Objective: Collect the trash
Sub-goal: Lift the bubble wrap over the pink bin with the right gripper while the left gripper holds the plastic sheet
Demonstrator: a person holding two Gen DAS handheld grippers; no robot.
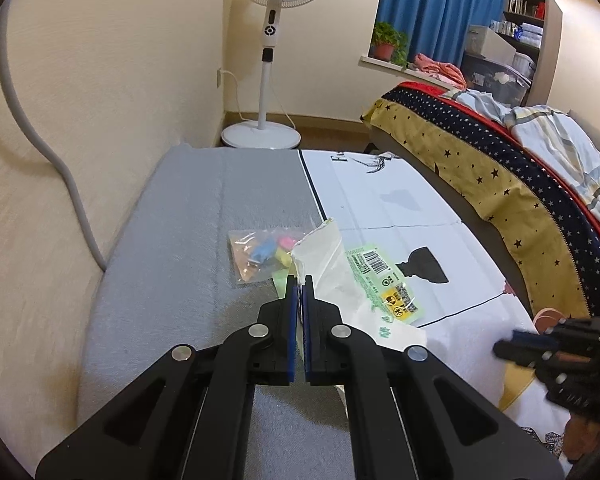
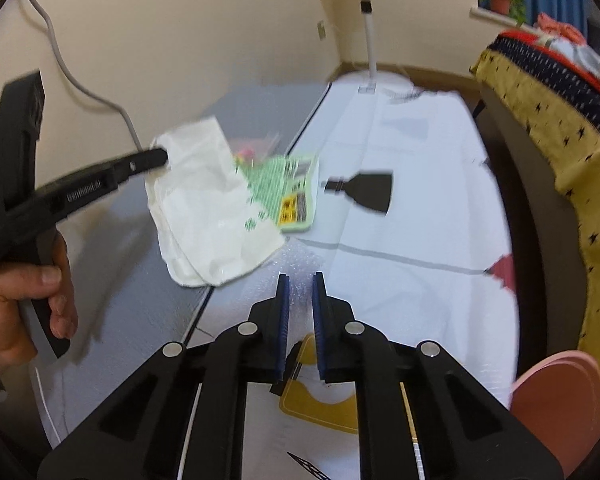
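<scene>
Left gripper [image 1: 299, 280]: jaws closed on the edge of a white plastic bag [image 1: 324, 264], pointing forward and downward. The person's left hand [image 2: 16, 304] grasps its handle. Right gripper [image 2: 300, 280]: jaws slightly apart (nothing visibly gripped), angled downward.

Warm, even indoor light with soft shadows; both fisheye views curve at dark corners, and the right wrist view is motion-blurred.
</scene>
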